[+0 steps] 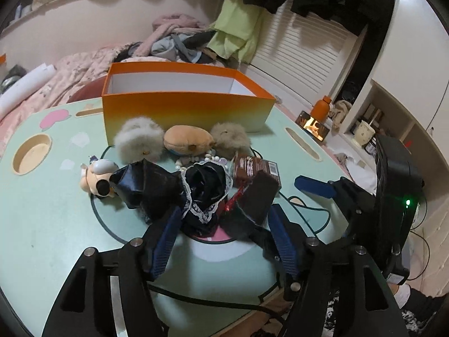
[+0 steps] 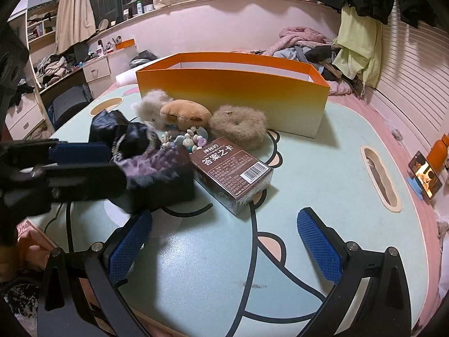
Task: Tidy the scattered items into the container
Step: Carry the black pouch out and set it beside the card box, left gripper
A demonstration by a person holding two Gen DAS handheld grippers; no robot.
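An open orange box (image 1: 185, 109) (image 2: 233, 95) stands at the far side of the mint-green table (image 1: 56, 210). In front of it lie a grey fluffy scrunchie (image 1: 139, 140), a tan plush (image 1: 188, 140), a brown fluffy scrunchie (image 1: 230, 137), a bead bracelet (image 1: 196, 161), a brown card box (image 2: 233, 171), a small doll figure (image 1: 96, 177) and a black lace-trimmed cloth (image 1: 204, 188) beside a dark block (image 1: 258, 196). My left gripper (image 1: 224, 213) is open, with one finger on each side of the cloth and the block. My right gripper (image 2: 224, 219) is open over bare table, near the card box.
A phone (image 1: 314, 126) showing a video and an orange bottle (image 1: 321, 109) sit beyond the table's right edge. A black cable (image 1: 308, 207) runs across the near tabletop. A round cutout (image 1: 32, 153) is at the left. Piled clothes (image 1: 179, 36) lie on the bed behind.
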